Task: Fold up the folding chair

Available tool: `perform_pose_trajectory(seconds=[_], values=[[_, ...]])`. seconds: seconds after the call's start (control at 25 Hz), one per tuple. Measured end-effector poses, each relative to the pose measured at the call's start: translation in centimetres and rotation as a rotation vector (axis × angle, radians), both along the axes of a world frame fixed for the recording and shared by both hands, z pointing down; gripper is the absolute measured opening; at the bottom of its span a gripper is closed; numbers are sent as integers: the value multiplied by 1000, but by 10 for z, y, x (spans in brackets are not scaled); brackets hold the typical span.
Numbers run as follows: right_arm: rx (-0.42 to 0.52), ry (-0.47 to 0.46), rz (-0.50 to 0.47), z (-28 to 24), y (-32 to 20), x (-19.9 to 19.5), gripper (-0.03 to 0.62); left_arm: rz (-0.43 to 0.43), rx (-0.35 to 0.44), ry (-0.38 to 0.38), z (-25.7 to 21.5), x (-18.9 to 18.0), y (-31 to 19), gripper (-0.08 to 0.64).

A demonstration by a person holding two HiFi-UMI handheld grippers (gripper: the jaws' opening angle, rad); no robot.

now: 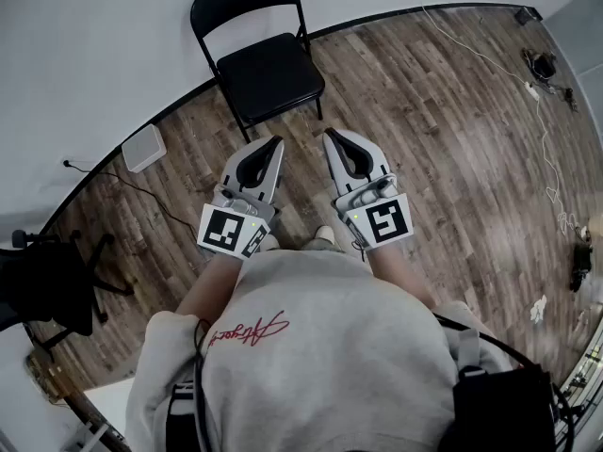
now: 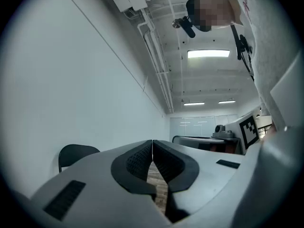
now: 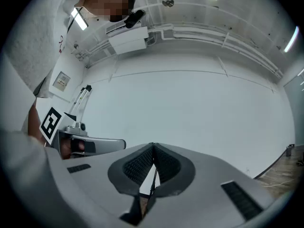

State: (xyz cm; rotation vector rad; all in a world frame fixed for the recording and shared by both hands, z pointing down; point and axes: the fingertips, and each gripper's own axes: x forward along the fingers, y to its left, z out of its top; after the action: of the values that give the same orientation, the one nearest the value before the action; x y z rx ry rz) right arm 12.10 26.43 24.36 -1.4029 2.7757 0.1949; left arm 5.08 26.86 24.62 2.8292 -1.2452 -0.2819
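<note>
Two grippers were held out side by side in front of a person in a grey sweatshirt (image 1: 320,347), both pointing toward the white wall. Far to the left stood a black office chair (image 1: 52,290) on the wood floor (image 1: 424,130), and past it a small white box (image 1: 143,147) sat at the foot of the wall. The black folding chair (image 1: 264,69) stood unfolded against that wall with its seat down, ahead of both grippers and apart from them.

The left gripper (image 1: 275,143) had its jaws pressed together with nothing between them, its marker cube (image 1: 229,229) nearest the person. Just beside it to the right, the right gripper (image 1: 330,137) was likewise closed and empty. Further right, a white cable (image 1: 490,59) trailed across the floorboards toward the far corner.
</note>
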Motion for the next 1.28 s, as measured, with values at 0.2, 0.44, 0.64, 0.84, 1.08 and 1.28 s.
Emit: perform_pose_trajectory(seconds=[0.2,0.44,0.64,0.84,1.08,1.28], values=[[1,6,0,1,-2,-1,17,9,-8,4,2,1,0,17],[6,13,-4,1,0,-1,17,12,5,-8,1,3,1,17],[58,13,-9,-9,0,0,17,10,-1,-12,1,5,0,17],[91,23,-19,-15,-1,6,18,-12,-2,-5,3,10,-4,17],[95,36,-69,-14,-13,28,18,-74,0,9,3,27,-11,17],[92,31,-128,-8,-25,39,18,-159,10,7,4,33,-26,17]])
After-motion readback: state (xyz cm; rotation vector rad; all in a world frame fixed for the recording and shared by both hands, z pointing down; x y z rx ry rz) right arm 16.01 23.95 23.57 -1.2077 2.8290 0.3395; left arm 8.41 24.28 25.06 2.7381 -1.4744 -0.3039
